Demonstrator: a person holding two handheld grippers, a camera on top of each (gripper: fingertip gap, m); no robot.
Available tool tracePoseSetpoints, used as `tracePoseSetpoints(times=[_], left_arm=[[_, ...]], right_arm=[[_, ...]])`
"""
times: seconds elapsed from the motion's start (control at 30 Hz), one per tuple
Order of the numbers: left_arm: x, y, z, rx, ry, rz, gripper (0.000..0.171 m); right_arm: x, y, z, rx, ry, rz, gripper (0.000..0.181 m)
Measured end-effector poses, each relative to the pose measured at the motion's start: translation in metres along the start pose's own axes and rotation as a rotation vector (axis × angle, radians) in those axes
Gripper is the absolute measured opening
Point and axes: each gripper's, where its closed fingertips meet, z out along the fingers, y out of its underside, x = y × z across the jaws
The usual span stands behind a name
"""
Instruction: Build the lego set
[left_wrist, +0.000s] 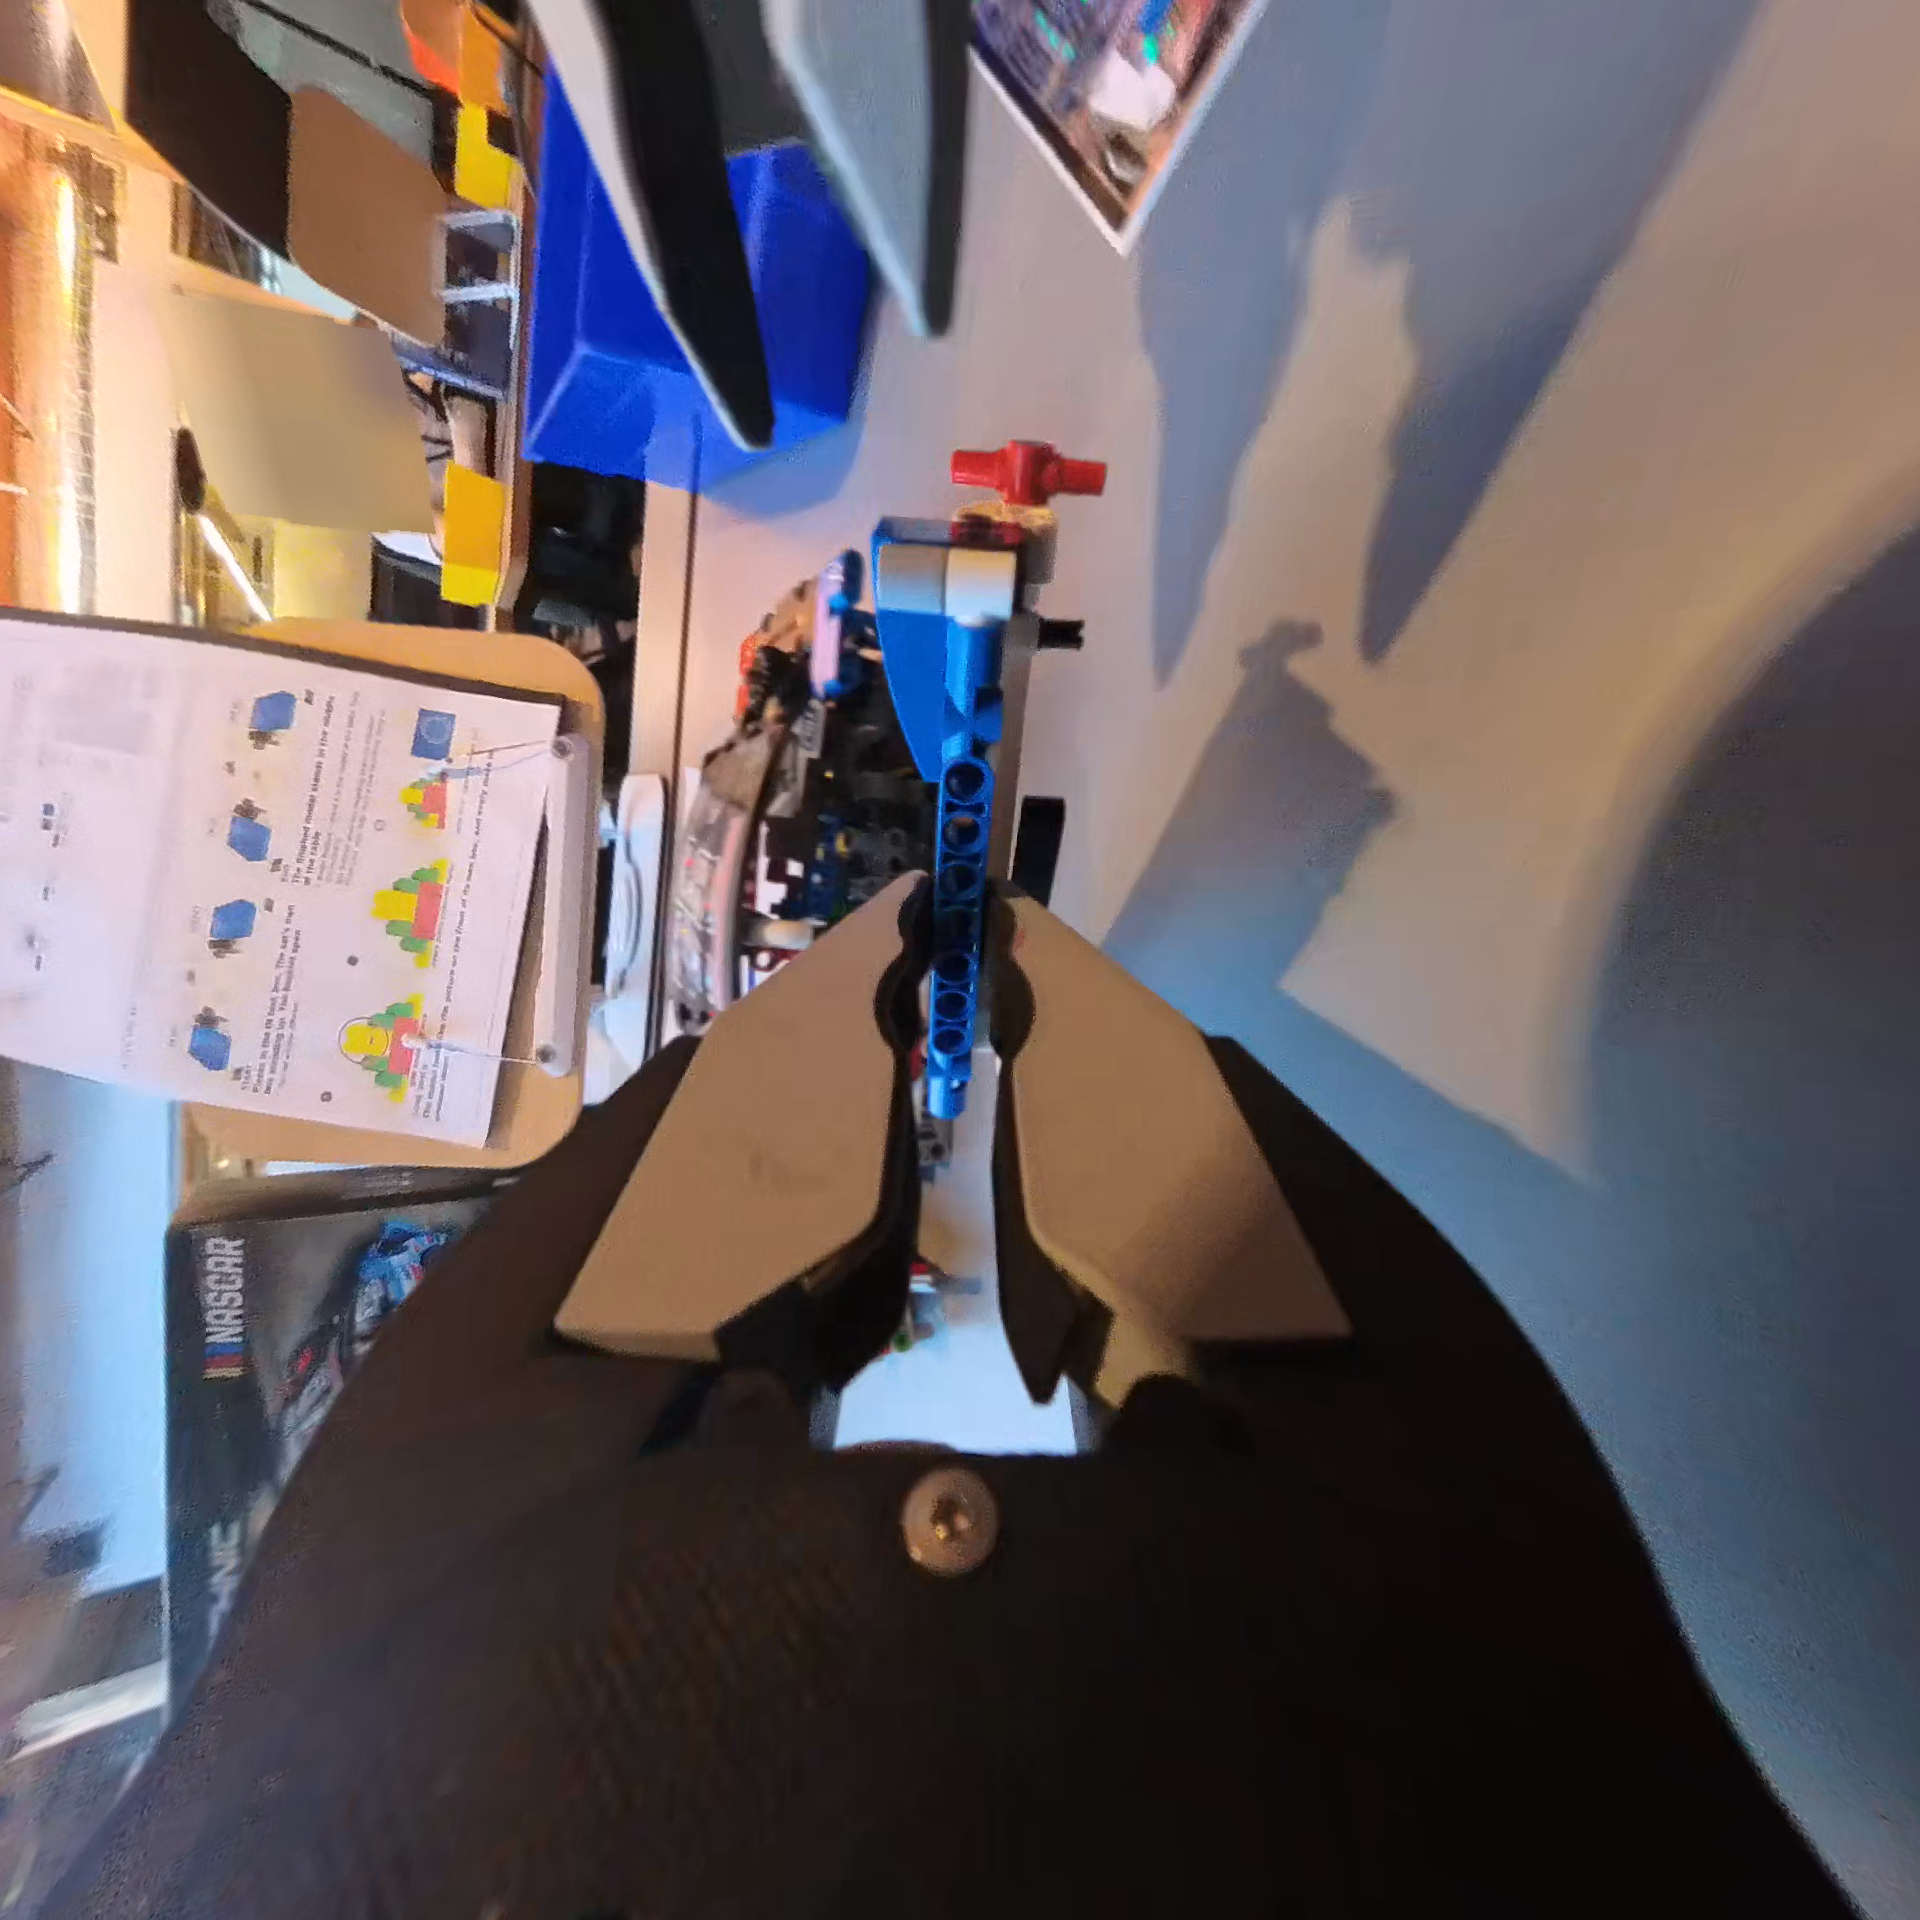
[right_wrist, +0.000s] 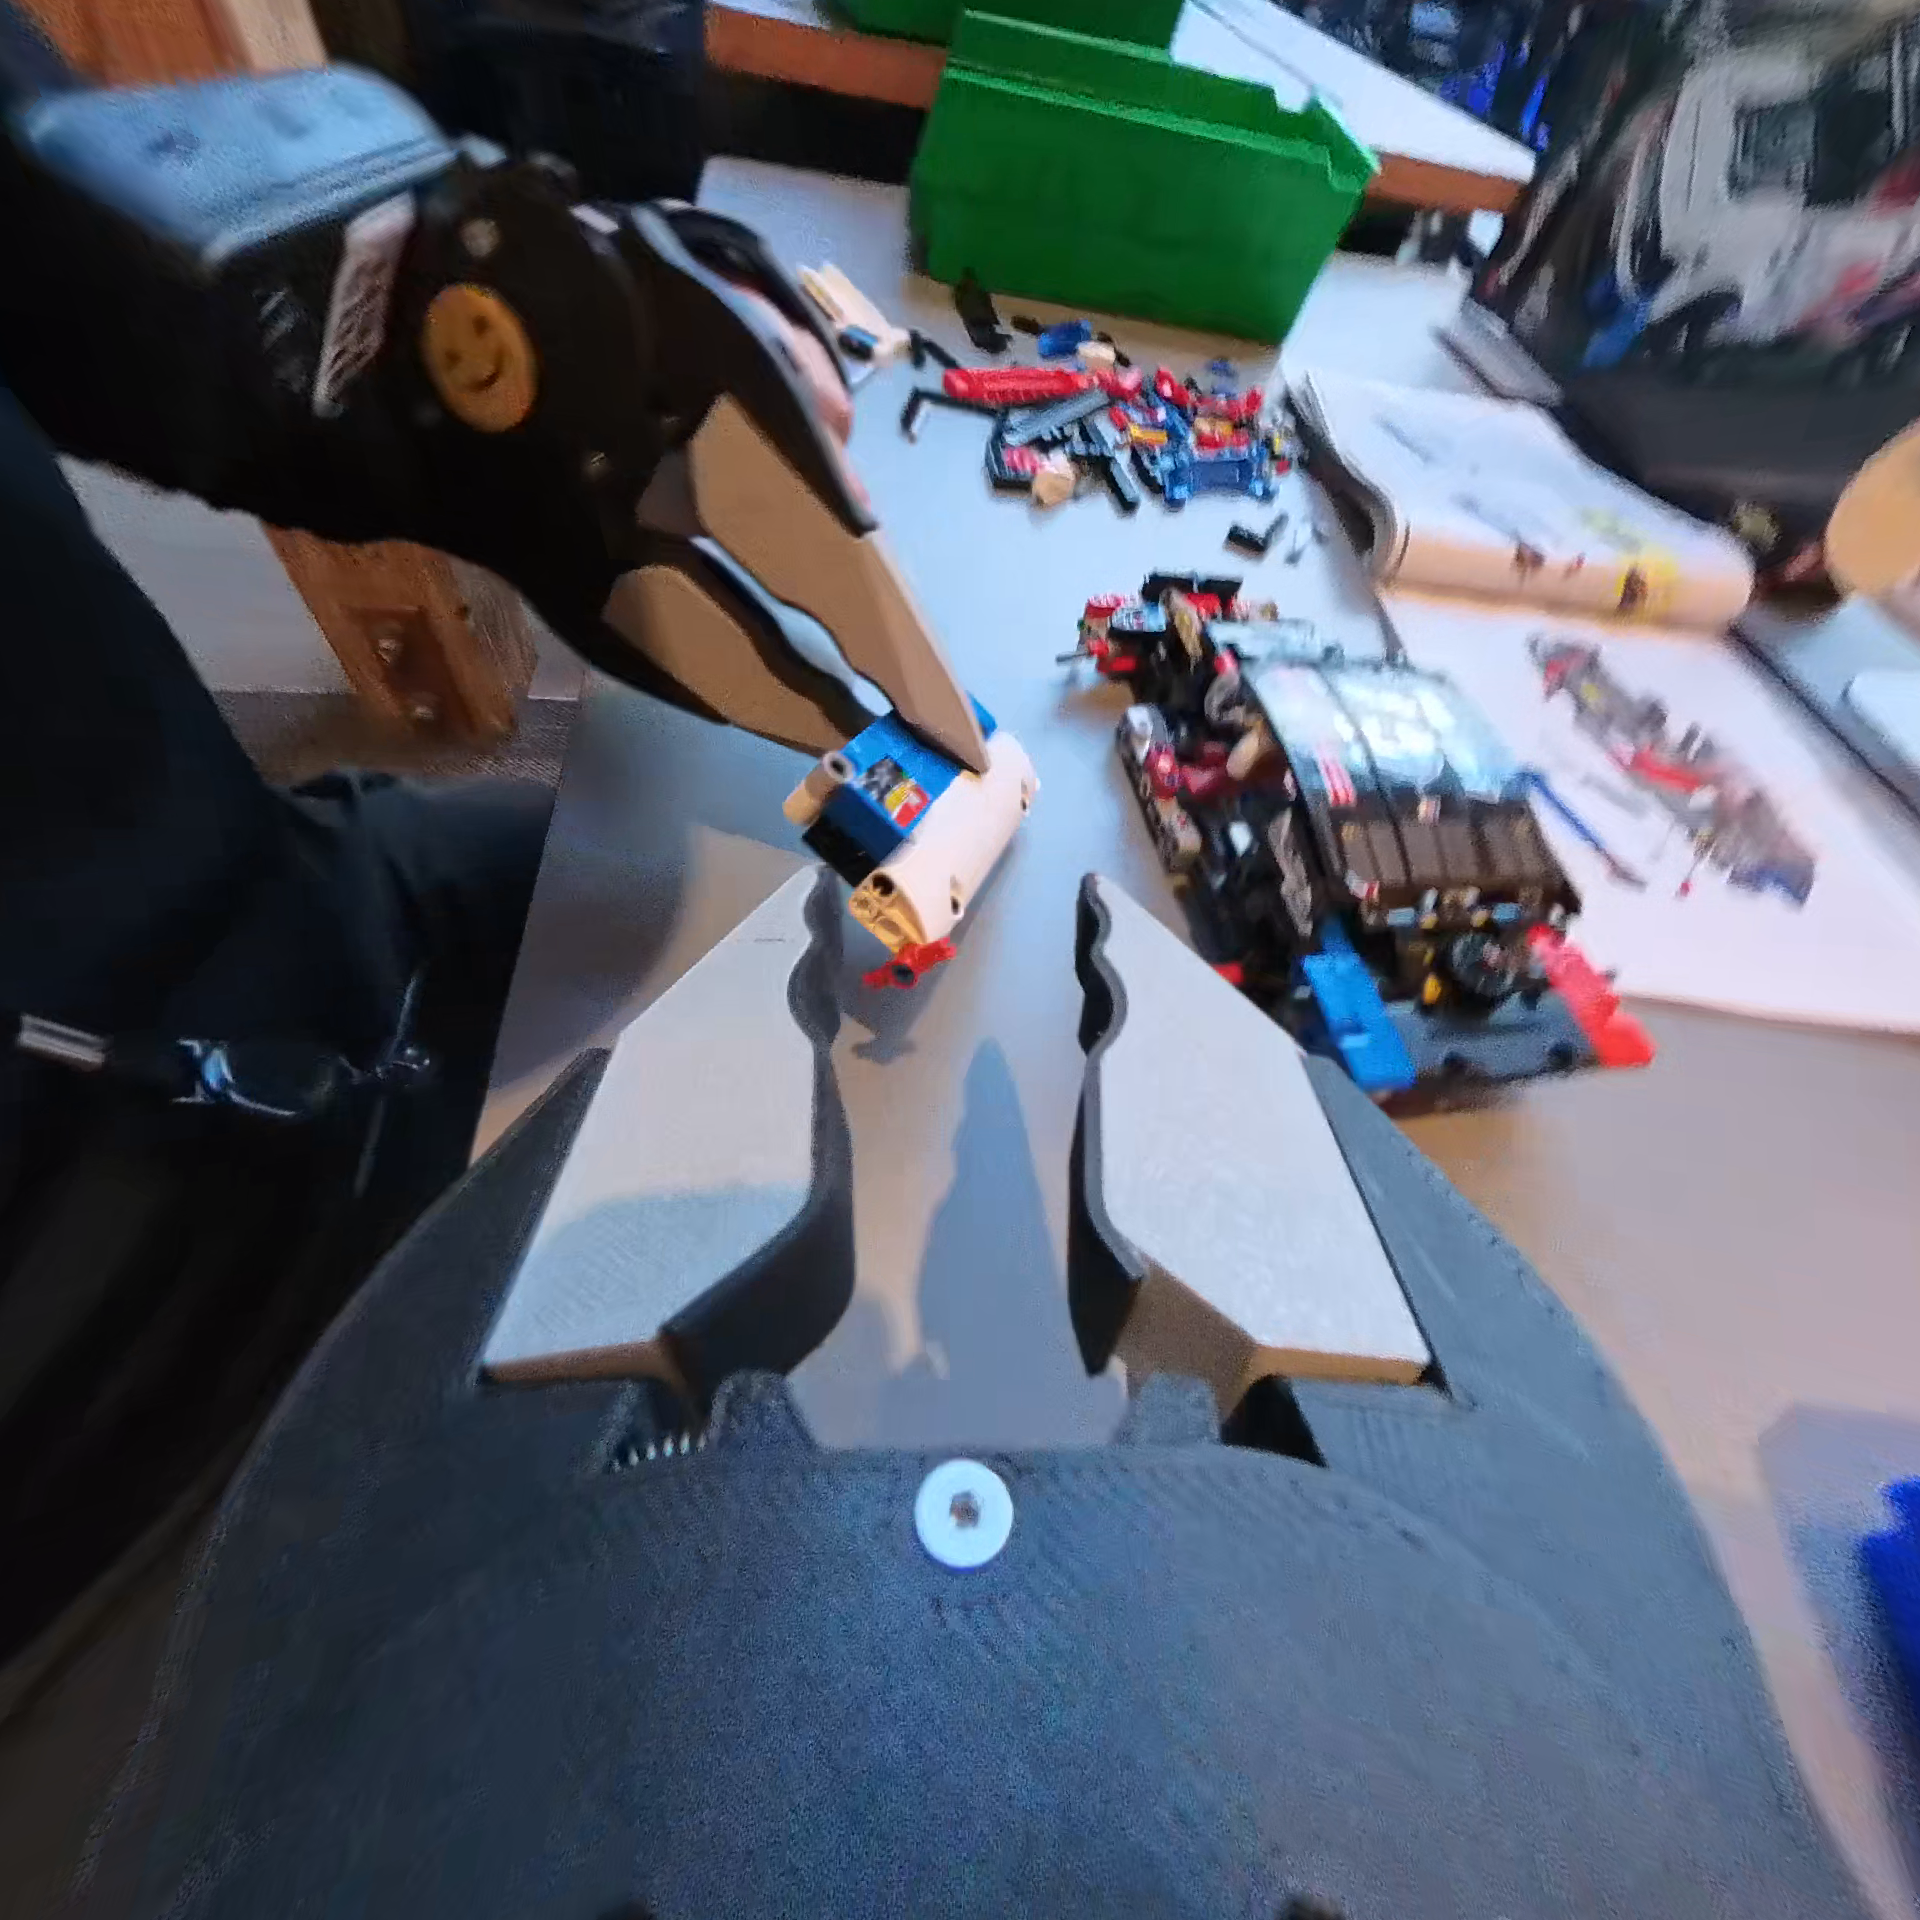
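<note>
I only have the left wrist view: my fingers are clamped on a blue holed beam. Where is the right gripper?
Observer: The right gripper hangs open and holds nothing, just short of your blue-and-white lego sub-assembly.
Operator: Anything under my piece?
Observer: A small red connector sticks out at its low end, above the grey table.
Operator: Where is the main model?
Observer: The black lego car body sits on the table to the right of your piece, apart from it.
</note>
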Motion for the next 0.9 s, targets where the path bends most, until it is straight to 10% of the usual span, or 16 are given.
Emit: tracePoseSetpoints(times=[0.23,0.33,0.9], left_arm=[[0.056,-0.017,0.001,-0.051,0.282,-0.278,0.036],[0.056,-0.037,-0.022,0.034,0.435,-0.504,0.078],[0.004,0.036,-0.025,0.138,0.356,-0.908,0.082]], right_arm=[[-0.006,0.043,-0.002,-0.135,0.021,0.172,0.045],[-0.014,0.043,-0.009,-0.128,0.024,0.2,0.051],[-0.037,0.069,0.032,-0.31,0.076,-0.039,0.073]])
